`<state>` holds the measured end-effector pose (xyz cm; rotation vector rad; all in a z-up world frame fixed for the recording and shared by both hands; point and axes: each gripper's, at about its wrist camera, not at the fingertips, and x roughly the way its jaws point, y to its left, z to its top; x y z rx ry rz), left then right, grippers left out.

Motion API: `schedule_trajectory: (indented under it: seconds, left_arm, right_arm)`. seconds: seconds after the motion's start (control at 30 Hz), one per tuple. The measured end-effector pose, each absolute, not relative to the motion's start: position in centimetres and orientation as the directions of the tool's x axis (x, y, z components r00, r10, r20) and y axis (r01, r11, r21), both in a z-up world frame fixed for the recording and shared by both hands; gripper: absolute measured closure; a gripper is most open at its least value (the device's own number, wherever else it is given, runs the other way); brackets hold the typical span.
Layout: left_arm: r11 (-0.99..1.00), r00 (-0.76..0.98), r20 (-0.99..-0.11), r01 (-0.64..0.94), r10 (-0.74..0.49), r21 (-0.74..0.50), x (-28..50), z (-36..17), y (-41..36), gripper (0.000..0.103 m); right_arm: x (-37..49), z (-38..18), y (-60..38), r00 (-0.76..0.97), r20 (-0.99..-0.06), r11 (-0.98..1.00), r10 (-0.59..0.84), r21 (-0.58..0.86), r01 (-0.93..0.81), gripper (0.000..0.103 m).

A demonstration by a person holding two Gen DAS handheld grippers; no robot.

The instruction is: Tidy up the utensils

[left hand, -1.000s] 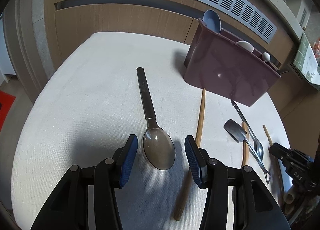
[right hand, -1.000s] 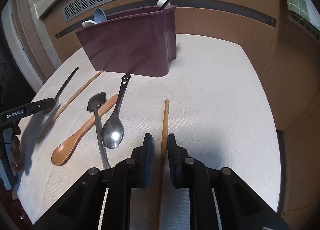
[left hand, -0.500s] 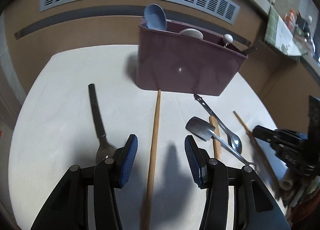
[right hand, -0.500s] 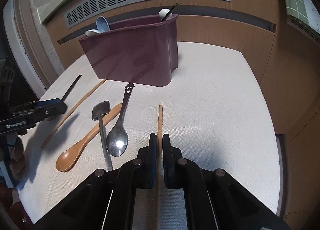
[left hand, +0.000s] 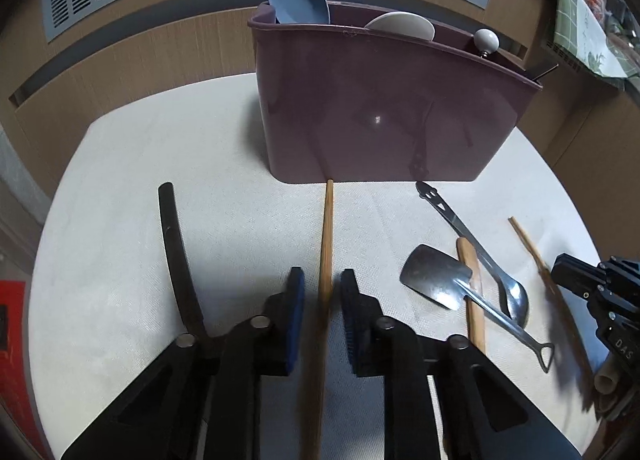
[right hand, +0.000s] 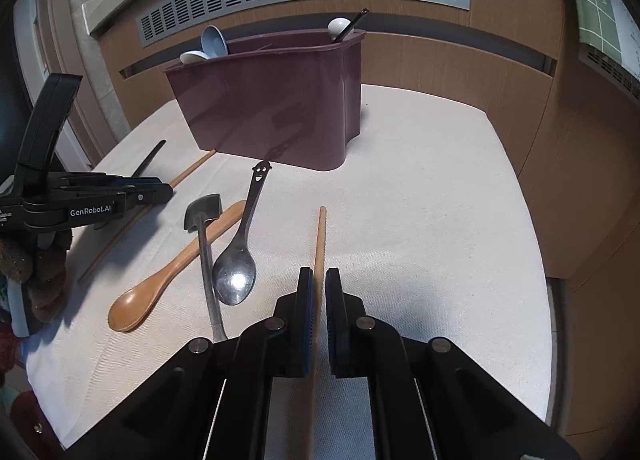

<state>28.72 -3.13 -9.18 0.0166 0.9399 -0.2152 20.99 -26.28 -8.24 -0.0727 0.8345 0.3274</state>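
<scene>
A maroon utensil holder (left hand: 380,108) stands at the back of the table and also shows in the right wrist view (right hand: 272,108); spoons stick out of it. My left gripper (left hand: 322,284) straddles a wooden chopstick (left hand: 326,236) whose tip touches the holder's base; the jaws are narrowly apart and do not touch it. My right gripper (right hand: 316,280) is shut on a second wooden chopstick (right hand: 319,236) that points toward the holder.
A black-handled spoon (left hand: 176,252) lies to the left. A wooden spoon (right hand: 172,268), a small metal spatula (right hand: 206,244) and a smiley-handled metal spoon (right hand: 240,256) lie together between the grippers. The table (right hand: 440,220) has edges right and front.
My left gripper has moved right from the black-handled spoon to the chopstick and narrowed around it. My right gripper has shut on its chopstick and drawn back a little.
</scene>
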Motion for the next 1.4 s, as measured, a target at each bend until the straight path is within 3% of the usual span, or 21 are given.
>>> schedule_trajectory:
  seconds: [0.17,0.37,0.6,0.8,1.07,1.33,1.4]
  left_arm:
    - [0.975,0.572,-0.798,0.204,-0.188,-0.083,28.6,-9.2,-3.3,0.097]
    - [0.973,0.56,-0.8,0.192,-0.216,-0.129,26.1,-9.2,-1.8,0.097]
    - [0.968,0.541,-0.804,0.174,-0.247,-0.18,23.9,-9.4,0.0,0.097]
    - [0.964,0.547,-0.795,0.179,-0.262,-0.195,23.4,-9.5,0.5,0.097]
    - [0.961,0.531,-0.803,0.201,-0.27,-0.19,23.3,-9.4,0.3,0.096]
    - [0.956,0.512,-0.81,0.212,-0.285,-0.202,22.8,-9.3,0.8,0.096]
    - [0.955,0.508,-0.811,0.214,-0.29,-0.207,22.8,-9.4,0.9,0.096]
  right_arm:
    - [21.3,-7.3,-25.2,0.628,-0.724,0.934,0.286,0.065,-0.351,0.094]
    - [22.7,-6.7,-21.5,0.512,-0.725,0.833,0.462,0.155,-0.532,0.092]
    - [26.1,-8.3,-17.9,0.46,-0.776,0.818,0.432,0.123,-0.562,0.086]
    - [27.7,-8.6,-16.6,0.379,-0.798,0.807,0.469,0.212,-0.552,0.079]
    - [25.1,-9.4,-13.5,0.47,-0.811,0.792,0.35,-0.013,-0.611,0.063]
    - [25.4,-9.1,-14.0,0.447,-0.825,0.788,0.346,-0.004,-0.616,0.062]
    - [25.0,-9.1,-14.3,0.478,-0.812,0.801,0.335,-0.023,-0.599,0.074]
